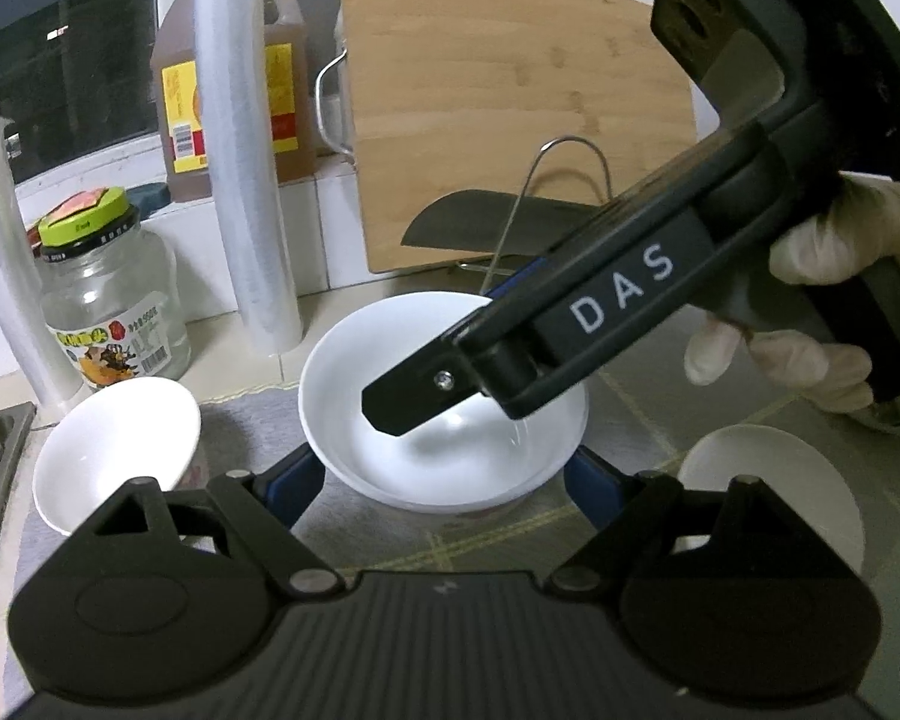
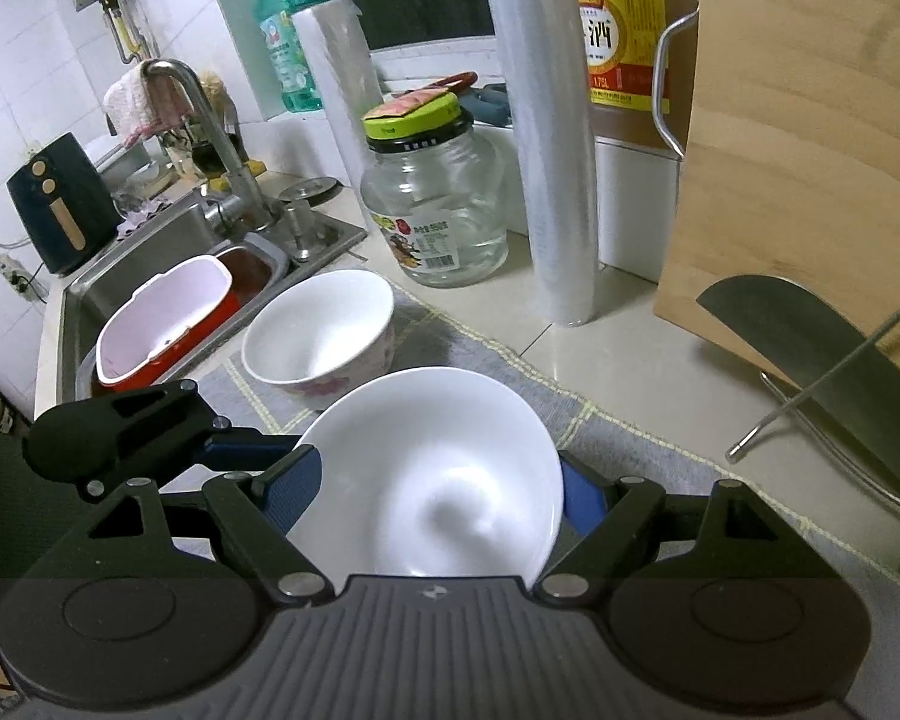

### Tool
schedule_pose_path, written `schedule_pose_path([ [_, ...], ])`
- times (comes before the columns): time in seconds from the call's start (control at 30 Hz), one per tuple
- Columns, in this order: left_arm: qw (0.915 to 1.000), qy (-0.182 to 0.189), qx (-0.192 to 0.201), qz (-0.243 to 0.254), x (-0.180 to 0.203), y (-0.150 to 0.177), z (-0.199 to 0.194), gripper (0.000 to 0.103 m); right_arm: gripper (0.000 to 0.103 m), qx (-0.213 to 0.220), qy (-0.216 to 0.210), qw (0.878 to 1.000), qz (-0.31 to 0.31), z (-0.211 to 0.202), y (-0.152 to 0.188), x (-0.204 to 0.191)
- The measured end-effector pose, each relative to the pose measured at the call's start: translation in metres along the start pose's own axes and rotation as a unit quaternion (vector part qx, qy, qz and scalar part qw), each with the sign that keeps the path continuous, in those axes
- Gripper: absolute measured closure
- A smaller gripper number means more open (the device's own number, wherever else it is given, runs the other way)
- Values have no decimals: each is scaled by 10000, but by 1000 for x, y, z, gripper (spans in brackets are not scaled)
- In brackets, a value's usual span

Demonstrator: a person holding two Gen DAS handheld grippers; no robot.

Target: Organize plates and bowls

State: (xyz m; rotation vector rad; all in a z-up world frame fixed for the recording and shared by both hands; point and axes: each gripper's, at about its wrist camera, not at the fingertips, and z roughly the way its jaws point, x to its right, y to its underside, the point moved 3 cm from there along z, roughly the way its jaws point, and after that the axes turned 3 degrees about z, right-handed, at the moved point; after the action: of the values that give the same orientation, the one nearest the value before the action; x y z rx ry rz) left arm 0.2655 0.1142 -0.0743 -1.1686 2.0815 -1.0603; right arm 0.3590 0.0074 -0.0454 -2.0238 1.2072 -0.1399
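Both sets of jaws were clamped on one white bowl, the left gripper side to side, the right gripper crosswise. The flowered bowl sat apart, left of the left jaws and nearer that hand, so probably the stacking spot.

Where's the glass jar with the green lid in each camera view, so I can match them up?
Left wrist view: the glass jar stands at the left edge, on the counter behind the small white bowl.
Right wrist view: the jar stands upper centre, right of the sink.
Shared landmark: the wooden cutting board, leaning upright to the jar's right in both.
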Motion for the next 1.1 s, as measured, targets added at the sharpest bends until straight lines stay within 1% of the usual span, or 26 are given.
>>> schedule_pose_path([
  [0.23, 9999, 122, 71, 88, 12, -2, -19, 16, 16, 97, 53, 9999, 11, -25, 10, -11],
  [0.4, 9994, 252, 22, 230, 23, 0, -28, 16, 16, 98, 112, 9999, 8, -42, 20, -17],
  [0.57, 9986, 394, 59, 335, 34, 2, -37, 16, 16, 82, 194, 9998, 51, -55, 33, -20],
  [0.87, 9968, 621, 91, 500, 54, 4, -50, 16, 16, 122, 363, 9991, 161, -79, 55, -26],
  [1.1, 9947, 816, 112, 607, 71, 4, -52, 16, 16, 166, 509, 9982, 279, -96, 69, -22],
])
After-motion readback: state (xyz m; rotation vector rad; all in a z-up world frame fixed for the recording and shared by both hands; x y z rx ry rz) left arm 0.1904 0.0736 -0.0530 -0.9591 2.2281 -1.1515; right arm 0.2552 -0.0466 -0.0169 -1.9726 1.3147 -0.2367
